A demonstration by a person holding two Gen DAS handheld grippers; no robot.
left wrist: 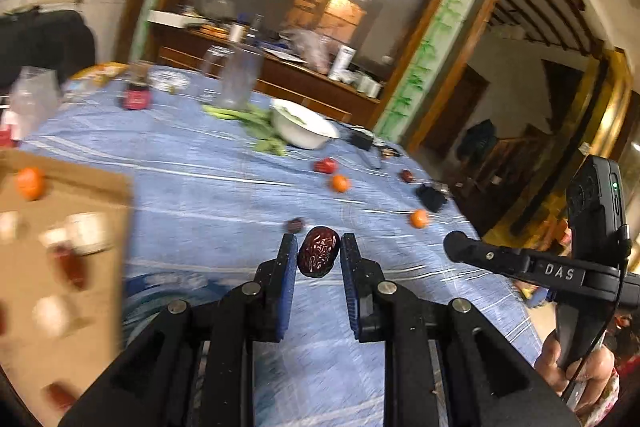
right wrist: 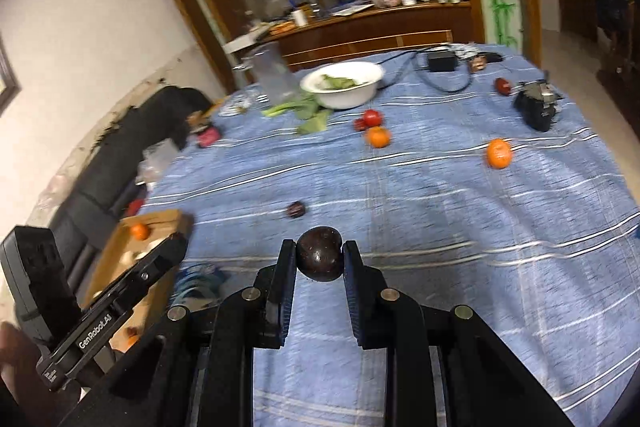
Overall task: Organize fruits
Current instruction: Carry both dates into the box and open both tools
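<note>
I see a box [right wrist: 132,267] at the left edge of the surface [right wrist: 440,227], with a tangerine [right wrist: 139,231] in it. A bowl [right wrist: 342,83] sits toward the far edge, a tomato [right wrist: 372,117] just before it. A camera [right wrist: 538,107] lies near the far right edge.

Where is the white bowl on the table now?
The white bowl stands at the far side of the blue tablecloth, centre-left in the right wrist view, with green leaves beside it and a red fruit just in front.
</note>
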